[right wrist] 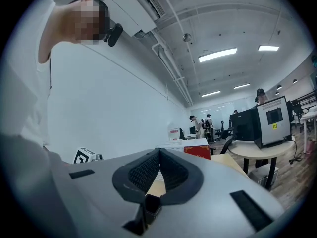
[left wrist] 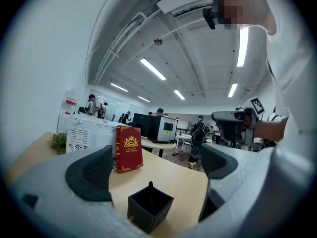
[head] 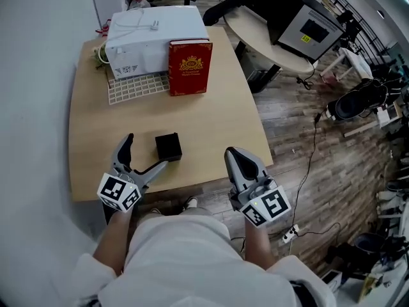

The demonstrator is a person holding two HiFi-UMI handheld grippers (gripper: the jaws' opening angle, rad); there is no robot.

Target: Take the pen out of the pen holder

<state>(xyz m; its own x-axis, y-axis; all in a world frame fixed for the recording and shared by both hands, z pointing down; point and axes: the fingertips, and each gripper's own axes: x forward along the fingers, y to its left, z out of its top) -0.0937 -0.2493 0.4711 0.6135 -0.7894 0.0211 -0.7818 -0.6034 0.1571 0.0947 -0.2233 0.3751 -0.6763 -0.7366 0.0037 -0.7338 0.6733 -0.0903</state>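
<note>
Left gripper [head: 147, 151] fingers spread, right gripper [head: 235, 156] fingers pressed together, empty; we judge pen [left wrist: 150, 185] light, rigid: pinch protruding tip above pen holder [left wrist: 149, 208].

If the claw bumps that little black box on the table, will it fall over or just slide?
Probably slides rather than tips: the pen holder looks squat, about as wide as tall, flat on the smooth table. It looks small and hollow, so likely light; it may lift along when the pen is pulled.

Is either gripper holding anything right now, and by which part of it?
Nothing is held. The left gripper has its fingers apart, with the black square pen holder ahead of them, not gripped. The right gripper is shut with nothing between its fingers.
</note>
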